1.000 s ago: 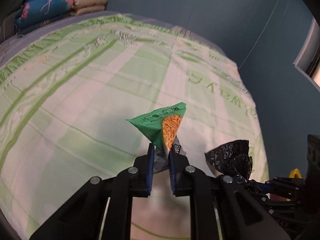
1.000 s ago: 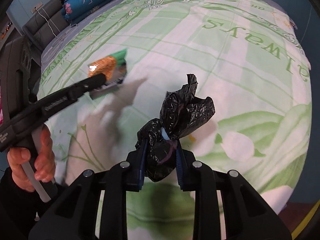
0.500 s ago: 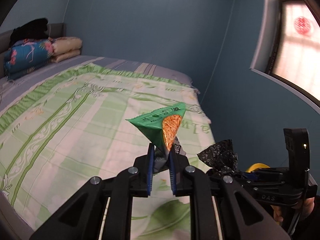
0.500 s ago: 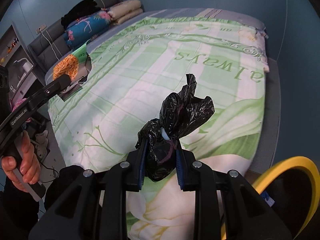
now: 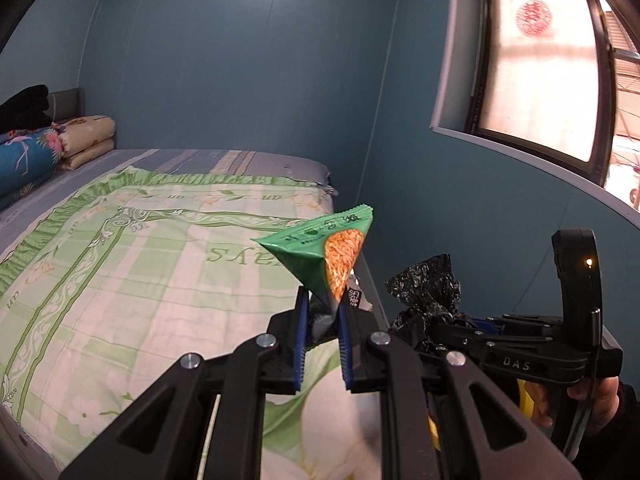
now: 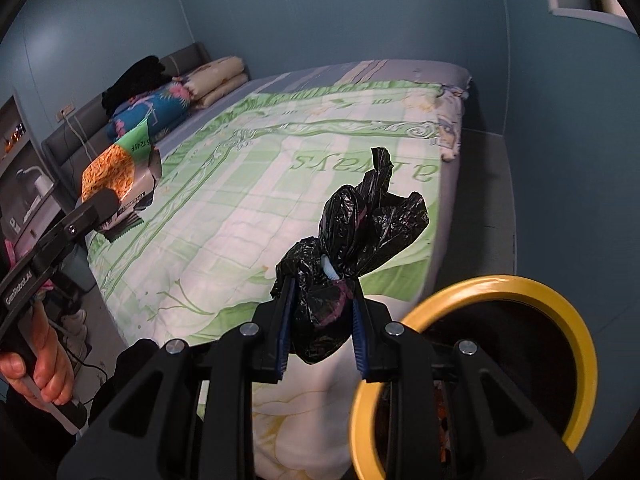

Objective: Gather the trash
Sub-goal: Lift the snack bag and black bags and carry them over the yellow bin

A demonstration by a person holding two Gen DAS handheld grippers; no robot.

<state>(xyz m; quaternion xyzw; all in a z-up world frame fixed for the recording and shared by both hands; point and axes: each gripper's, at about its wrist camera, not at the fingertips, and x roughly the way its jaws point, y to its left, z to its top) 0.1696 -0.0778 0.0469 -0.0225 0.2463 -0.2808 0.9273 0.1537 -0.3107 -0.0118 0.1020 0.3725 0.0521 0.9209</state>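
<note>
Bed (image 6: 280,208) ahead of both tools. Folded bedding (image 6: 168,108) stacked at its head, far left. Bin (image 6: 480,360) on the floor at the bed's near corner, right. Window (image 5: 540,60) in the right wall.

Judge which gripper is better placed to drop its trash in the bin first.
Right, probably. The right gripper holds the black bag beside the bin. The left gripper, clamping the wrapper, is farther away.

The right gripper (image 6: 320,316) is clamping a knotted black trash bag (image 6: 352,240) above a green floral bedspread (image 6: 248,208), beside a yellow-rimmed bin (image 6: 472,292); at left, the left gripper (image 6: 105,202) is pinching a green-and-orange snack packet (image 6: 116,164).
</note>
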